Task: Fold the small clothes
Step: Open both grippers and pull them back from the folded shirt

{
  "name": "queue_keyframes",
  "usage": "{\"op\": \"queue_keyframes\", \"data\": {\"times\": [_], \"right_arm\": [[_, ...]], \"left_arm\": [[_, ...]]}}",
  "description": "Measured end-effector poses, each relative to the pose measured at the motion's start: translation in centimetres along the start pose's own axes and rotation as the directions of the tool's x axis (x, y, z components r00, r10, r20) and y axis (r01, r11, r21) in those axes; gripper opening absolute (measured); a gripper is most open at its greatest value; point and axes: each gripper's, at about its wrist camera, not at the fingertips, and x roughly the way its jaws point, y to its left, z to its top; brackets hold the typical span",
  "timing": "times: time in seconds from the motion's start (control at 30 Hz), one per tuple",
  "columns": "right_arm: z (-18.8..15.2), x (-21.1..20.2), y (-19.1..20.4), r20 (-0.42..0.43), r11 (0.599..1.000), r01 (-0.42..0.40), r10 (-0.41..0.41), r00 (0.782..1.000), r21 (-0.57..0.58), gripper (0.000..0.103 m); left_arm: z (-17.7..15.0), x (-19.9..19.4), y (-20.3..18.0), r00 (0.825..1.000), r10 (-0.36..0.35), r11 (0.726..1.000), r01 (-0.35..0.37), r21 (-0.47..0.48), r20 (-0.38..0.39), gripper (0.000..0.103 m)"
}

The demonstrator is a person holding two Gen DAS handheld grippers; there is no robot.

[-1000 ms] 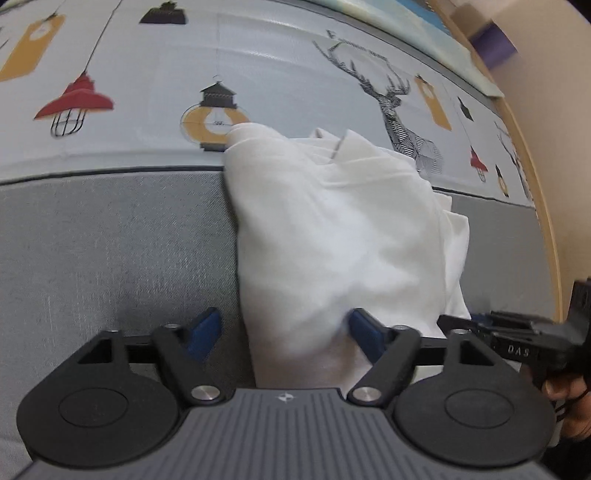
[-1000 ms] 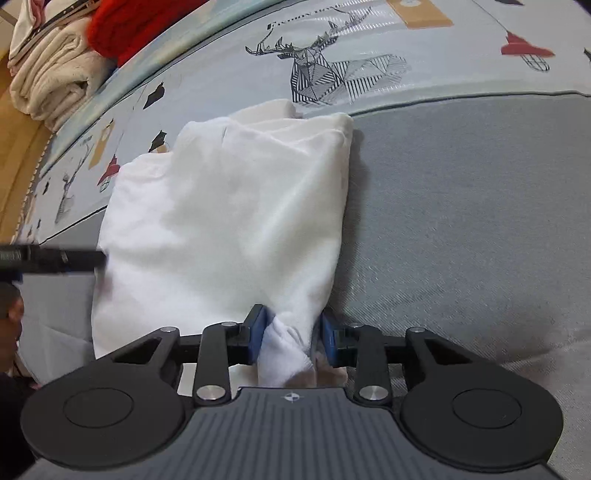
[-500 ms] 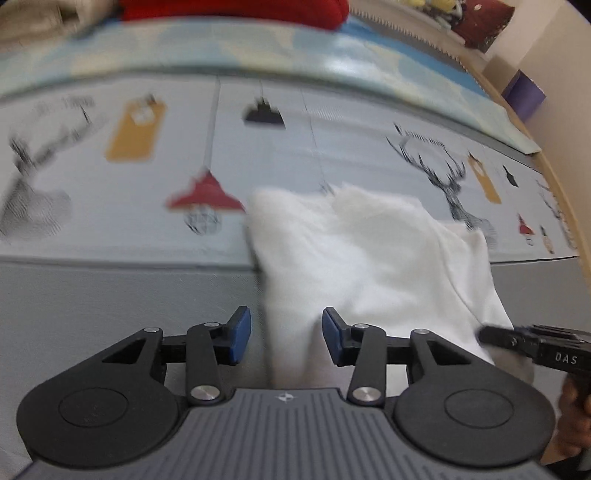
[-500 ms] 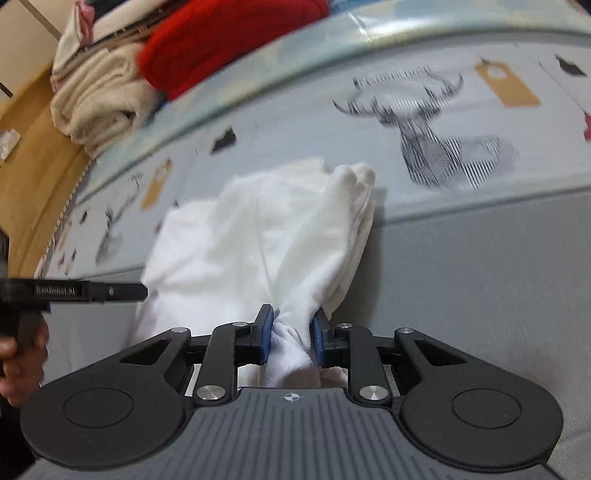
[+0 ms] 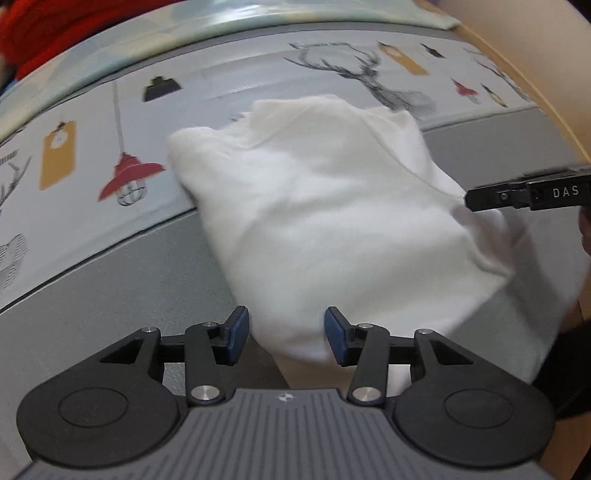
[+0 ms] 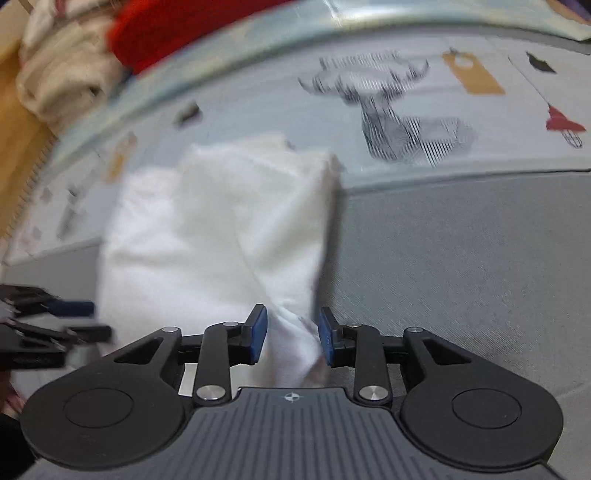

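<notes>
Cloth fills the gap of both grippers, so I begin there. The left gripper [image 5: 282,334] has the near hem of the white garment [image 5: 332,221] between its blue pads [image 5: 236,334]; its jaws are opening, and a gap shows beside the left pad, so I judge it no longer pinches. The right gripper [image 6: 290,338] has a bunched corner of the same white garment [image 6: 221,229] between its pads [image 6: 256,334]; these jaws are opening too, and the cloth hangs loose between them with space on both sides. Each gripper shows at the edge of the other's view, so they work on opposite sides of the bundle.

The garment lies as a folded, somewhat puffy bundle on the grey mattress surface [image 6: 461,277], and its far end reaches onto the printed sheet [image 5: 110,147] with deer and lamps. Beyond that, a red cloth [image 6: 177,29] and beige towels [image 6: 62,74] are piled, blurred.

This looks to me like the release after a fold. To do it well, both hands should let go fully before they draw back, otherwise a pad may drag the corner and undo the fold. Afterwards, I think, the bundle needs pressing flat.
</notes>
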Motion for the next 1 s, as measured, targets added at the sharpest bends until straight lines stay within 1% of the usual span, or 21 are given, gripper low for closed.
{"op": "queue_keyframes", "data": {"times": [0.03,0.07,0.1,0.13,0.17,0.2,0.23,0.37,0.43,0.47,0.53,0.6,0.67,0.7,0.73,0.77,0.8,0.83,0.9,0.97,1.0], "right_arm": [[-0.3,0.0,0.1,-0.015,1.0,-0.006,0.006,1.0,-0.028,0.032],[-0.7,0.3,0.2,-0.045,0.997,0.02,-0.024,0.999,-0.074,0.032],[-1.4,1.0,0.3,-0.086,0.987,0.082,-0.094,0.992,-0.137,0.032],[-2.0,1.7,0.2,-0.119,0.97,0.149,-0.174,0.978,-0.192,0.033],[-2.6,2.2,-0.2,-0.144,0.953,0.207,-0.242,0.96,-0.223,0.034],[-2.7,2.1,-0.4,-0.146,0.95,0.225,-0.259,0.955,-0.215,0.04],[-2.7,1.6,-0.5,-0.126,0.951,0.239,-0.267,0.956,-0.197,0.039],[-2.2,-2.5,0.3,0.048,0.941,0.301,-0.297,0.954,-0.155,0.039],[-2.1,-5.0,1.1,0.148,0.94,0.315,-0.296,0.944,-0.128,0.04],[-2.2,-6.4,1.6,0.202,0.945,0.307,-0.281,0.938,-0.114,0.042],[-2.3,-8.7,2.4,0.283,0.957,0.273,-0.236,0.93,-0.099,0.05],[-3.1,-10.8,3.4,0.351,0.96,0.262,-0.213,0.912,-0.099,0.073],[-4.2,-12.4,4.5,0.408,0.96,0.261,-0.199,0.891,-0.102,0.082],[-4.8,-13.0,4.8,0.432,0.961,0.255,-0.188,0.882,-0.103,0.085],[-5.8,-13.5,5.1,0.453,0.964,0.245,-0.176,0.874,-0.098,0.086],[-7.1,-13.7,5.1,0.469,0.969,0.233,-0.169,0.867,-0.082,0.089],[-8.5,-13.6,5.1,0.47,0.974,0.22,-0.167,0.867,-0.059,0.089],[-9.9,-13.1,5.0,0.455,0.977,0.211,-0.172,0.874,-0.036,0.089],[-12.2,-12.1,5.2,0.402,0.978,0.208,-0.198,0.894,0.019,0.089],[-13.0,-11.0,5.9,0.344,0.975,0.219,-0.218,0.913,0.035,0.088],[-13.1,-10.6,6.6,0.329,0.972,0.235,-0.229,0.916,0.021,0.087]], "left_arm": [[-0.4,0.8,-0.4,0.999,0.011,1.0,-0.01,0.025,-0.043,0.051],[-1.1,1.7,-0.9,0.994,0.049,0.997,-0.043,0.07,-0.099,0.052],[-1.8,2.4,-1.4,0.985,0.094,0.99,-0.077,0.119,-0.144,0.057],[-2.4,2.8,-1.8,0.978,0.128,0.982,-0.102,0.158,-0.165,0.061],[-3.0,2.6,-2.2,0.975,0.158,0.974,-0.128,0.186,-0.154,0.065],[-3.2,2.0,-2.4,0.976,0.174,0.969,-0.146,0.198,-0.133,0.065],[-3.2,1.3,-2.5,0.978,0.177,0.97,-0.155,0.187,-0.111,0.065],[-3.2,-2.6,-2.2,0.98,0.198,0.977,-0.198,0.086,0.004,0.069],[-3.2,-6.0,-2.3,0.973,0.208,0.977,-0.211,0.016,0.103,0.081],[-3.4,-7.7,-2.5,0.965,0.212,0.977,-0.211,-0.023,0.155,0.089],[-3.9,-10.6,-3.3,0.942,0.22,0.975,-0.206,-0.081,0.255,0.092],[-5.1,-13.0,-4.9,0.91,0.239,0.971,-0.213,-0.111,0.338,0.103],[-6.9,-14.8,-6.7,0.871,0.272,0.962,-0.23,-0.149,0.41,0.103],[-8.1,-15.3,-7.4,0.856,0.283,0.958,-0.23,-0.172,0.433,0.103],[-8.5,-15.1,-7.6,0.851,0.288,0.955,-0.224,-0.193,0.44,0.103],[-9.8,-14.8,-8.1,0.85,0.293,0.951,-0.212,-0.225,0.439,0.103],[-11.3,-14.3,-8.5,0.856,0.294,0.946,-0.197,-0.257,0.426,0.103],[-12.7,-13.0,-8.6,0.873,0.288,0.943,-0.187,-0.276,0.393,0.103],[-13.8,-10.9,-9.1,0.913,0.302,0.934,-0.226,-0.276,0.274,0.103],[-14.0,-9.9,-8.9,0.915,0.305,0.929,-0.225,-0.294,0.263,0.103],[-13.7,-9.7,-8.7,0.914,0.316,0.925,-0.237,-0.296,0.255,0.103]]}}
